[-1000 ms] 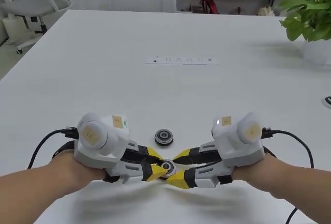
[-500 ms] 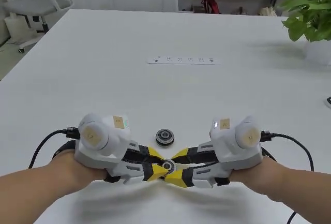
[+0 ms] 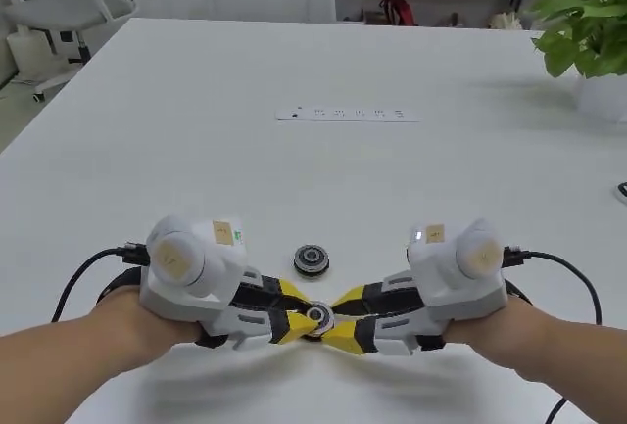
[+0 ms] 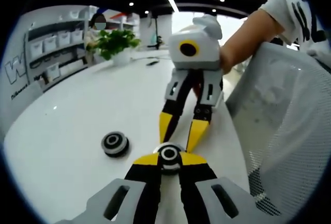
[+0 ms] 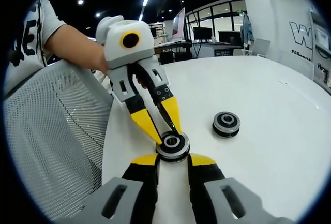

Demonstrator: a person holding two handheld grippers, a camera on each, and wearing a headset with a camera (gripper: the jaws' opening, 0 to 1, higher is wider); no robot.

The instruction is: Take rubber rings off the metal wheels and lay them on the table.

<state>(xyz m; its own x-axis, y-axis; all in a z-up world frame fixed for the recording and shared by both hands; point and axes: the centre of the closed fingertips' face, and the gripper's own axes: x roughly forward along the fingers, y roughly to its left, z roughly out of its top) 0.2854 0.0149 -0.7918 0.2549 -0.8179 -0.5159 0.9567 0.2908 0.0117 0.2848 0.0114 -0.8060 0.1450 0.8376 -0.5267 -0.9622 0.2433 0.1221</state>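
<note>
A small metal wheel with a black rubber ring is held just above the table's near edge, between both grippers. My left gripper comes from the left and is shut on the wheel. My right gripper comes from the right, and its yellow tips close on the same wheel from the opposite side. In the left gripper view the right gripper reaches down to the wheel. A second ringed wheel lies flat on the table just beyond, also seen as the second wheel and the second wheel.
The white table stretches ahead. A white power strip lies at mid-table and a potted plant stands at the far right. Cables trail from both grippers. A mesh chair back is close behind.
The right gripper has shifted slightly to the right. The wheel stays pinched between both pairs of jaws, and the second wheel has not moved.
</note>
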